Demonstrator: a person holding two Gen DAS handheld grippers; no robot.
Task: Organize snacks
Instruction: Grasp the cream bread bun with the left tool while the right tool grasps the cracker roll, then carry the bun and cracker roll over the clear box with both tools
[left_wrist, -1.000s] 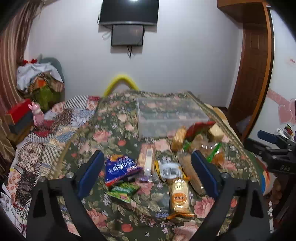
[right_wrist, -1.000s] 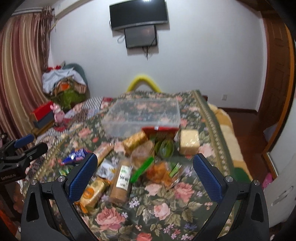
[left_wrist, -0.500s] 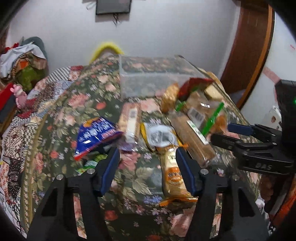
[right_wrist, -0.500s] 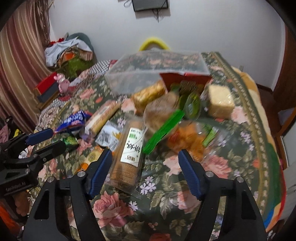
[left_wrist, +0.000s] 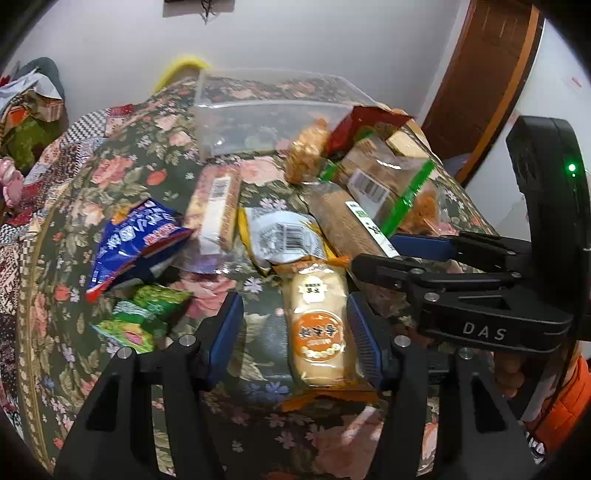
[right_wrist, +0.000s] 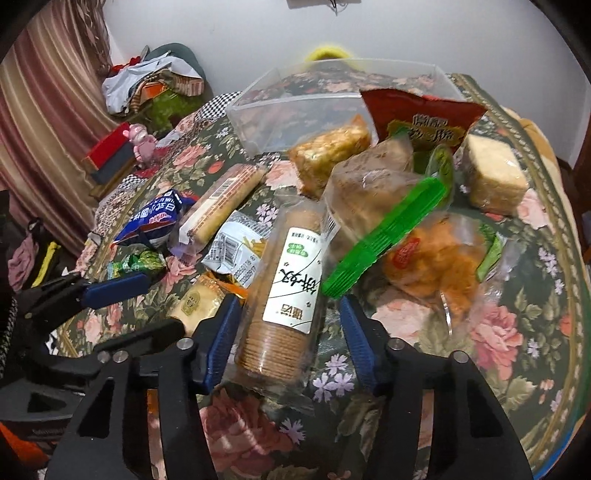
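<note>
A plain white wall (right_wrist: 443, 33) is seen behind the bed, with the lower edge of a wall-mounted screen (left_wrist: 199, 3) cut off at the top. The bed is covered by a dark floral spread (right_wrist: 495, 332), edged on one side by a checked quilt (left_wrist: 92, 122). A striped curtain (right_wrist: 48, 110) is hung along one side, beside a heap of clothes (right_wrist: 155, 81). A brown wooden door (left_wrist: 487, 74) is set at the opposite side.
</note>
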